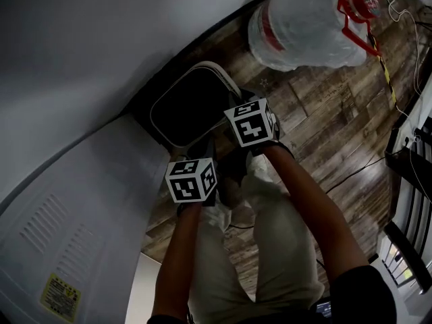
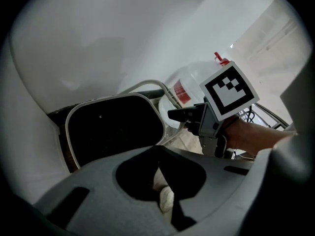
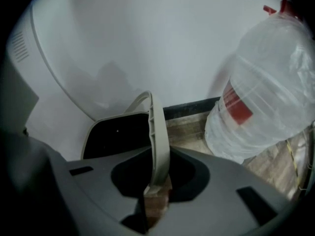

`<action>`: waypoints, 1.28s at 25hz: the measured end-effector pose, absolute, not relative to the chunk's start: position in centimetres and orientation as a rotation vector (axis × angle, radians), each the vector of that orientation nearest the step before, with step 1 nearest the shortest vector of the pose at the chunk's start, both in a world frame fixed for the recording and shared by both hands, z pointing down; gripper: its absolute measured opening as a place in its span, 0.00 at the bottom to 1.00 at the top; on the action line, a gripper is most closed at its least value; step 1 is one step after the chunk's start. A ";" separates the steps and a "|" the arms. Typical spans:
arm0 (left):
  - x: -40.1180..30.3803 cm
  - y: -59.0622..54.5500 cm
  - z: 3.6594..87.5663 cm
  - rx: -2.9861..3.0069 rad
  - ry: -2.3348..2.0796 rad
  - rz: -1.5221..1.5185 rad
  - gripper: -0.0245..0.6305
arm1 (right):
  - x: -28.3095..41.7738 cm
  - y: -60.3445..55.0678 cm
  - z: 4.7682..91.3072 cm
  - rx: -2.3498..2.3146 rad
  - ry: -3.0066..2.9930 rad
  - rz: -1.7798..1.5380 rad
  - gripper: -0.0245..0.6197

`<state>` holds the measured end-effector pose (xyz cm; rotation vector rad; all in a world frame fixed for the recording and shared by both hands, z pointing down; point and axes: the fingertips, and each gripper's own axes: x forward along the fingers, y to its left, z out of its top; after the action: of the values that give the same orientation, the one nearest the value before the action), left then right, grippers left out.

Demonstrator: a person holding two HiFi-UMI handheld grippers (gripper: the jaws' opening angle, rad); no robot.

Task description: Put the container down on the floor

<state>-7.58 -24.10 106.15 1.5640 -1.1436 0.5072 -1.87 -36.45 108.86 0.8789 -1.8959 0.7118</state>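
Note:
The container (image 1: 214, 68) is a bin with a pale rim and a dark inside. It sits low against the white wall, over the wooden floor; whether it touches the floor I cannot tell. Its pale bail handle (image 3: 158, 141) stands upright and runs down into my right gripper (image 3: 150, 195), which is shut on it. In the head view the right gripper (image 1: 233, 106) is at the bin's near right edge. My left gripper (image 1: 194, 152) hangs by the near rim, shut, with nothing between its fingers (image 2: 165, 191). In the left gripper view the bin (image 2: 106, 99) lies ahead, left.
A big clear water jug (image 1: 304, 25) with a red label and red carrier lies on the floor right of the bin. A white appliance (image 1: 61, 235) with vents fills the left. Cables (image 1: 364, 164) trail at the right. The person's legs (image 1: 270, 241) stand just behind the grippers.

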 end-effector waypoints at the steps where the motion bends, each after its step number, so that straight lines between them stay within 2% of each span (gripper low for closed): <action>1: -7.5 -24.2 106.2 1.568 -1.140 0.506 0.06 | -1.8 -36.5 109.0 0.882 -1.897 0.720 0.09; 5: -7.0 -24.3 106.6 1.573 -1.126 0.506 0.06 | -1.2 -36.4 109.7 0.886 -1.891 0.758 0.11; 8: -6.6 -24.1 106.9 1.590 -1.111 0.526 0.06 | -0.6 -36.0 111.0 0.904 -1.876 0.836 0.21; 14: -6.3 -24.2 107.8 1.604 -1.107 0.542 0.06 | 1.0 -35.8 112.3 0.954 -1.847 0.890 0.26; 24: -4.4 -25.4 106.5 1.643 -1.082 0.545 0.06 | 3.1 -36.0 110.7 1.004 -1.857 0.893 0.26; 32: -4.2 -26.1 99.1 1.657 -1.087 0.547 0.06 | 4.1 -35.4 102.4 1.029 -1.857 0.913 0.24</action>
<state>-4.25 -26.05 99.06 1.6574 -1.0866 0.5473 4.11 -35.44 102.44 1.0289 -1.8568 0.9126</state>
